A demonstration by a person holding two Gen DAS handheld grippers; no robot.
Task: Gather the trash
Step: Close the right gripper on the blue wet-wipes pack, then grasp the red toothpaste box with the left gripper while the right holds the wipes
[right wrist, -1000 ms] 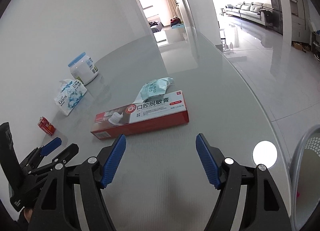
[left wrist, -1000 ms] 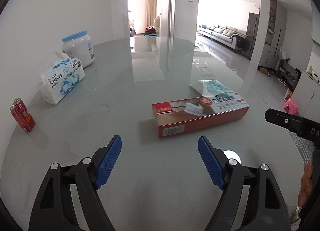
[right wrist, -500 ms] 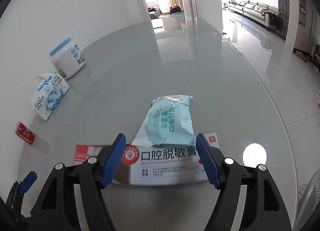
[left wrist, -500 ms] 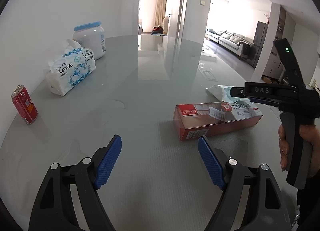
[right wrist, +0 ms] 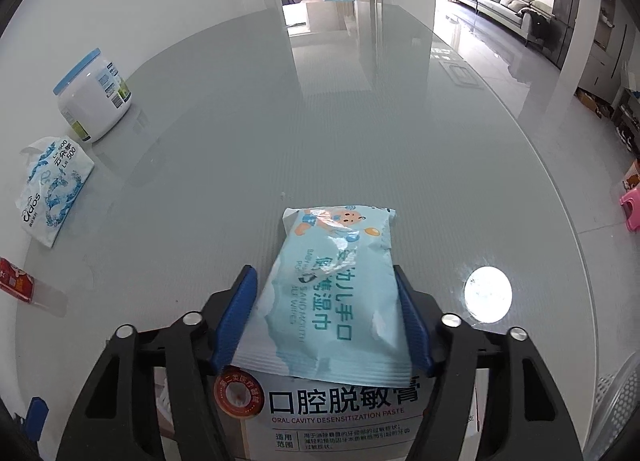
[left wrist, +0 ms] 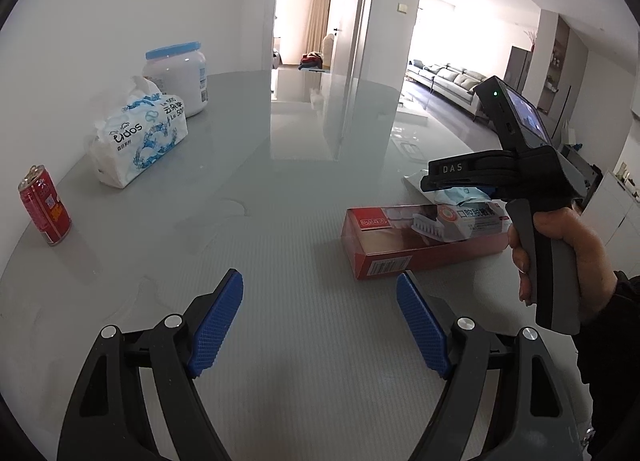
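A light-blue wet-wipe packet (right wrist: 334,293) lies on the grey glass table (right wrist: 280,133), its near end resting on a red and white toothpaste box (right wrist: 340,417). My right gripper (right wrist: 326,317) is open, its blue fingers on either side of the packet, above the box. In the left wrist view the box (left wrist: 420,241) lies right of centre with the right gripper's body (left wrist: 520,177) over it. My left gripper (left wrist: 320,321) is open and empty over bare table, left of the box. A red can (left wrist: 44,205) stands at the far left.
A tissue pack (left wrist: 140,133) and a white jar with a blue lid (left wrist: 178,77) stand at the back left by the wall. A mesh bin's rim (right wrist: 616,401) shows at the lower right, off the table edge. A pink stool (right wrist: 632,205) is on the floor.
My right gripper has moved forward over the box, so the wipe packet now lies between its fingers. My left gripper has shifted left, and the box now sits further right in its view.
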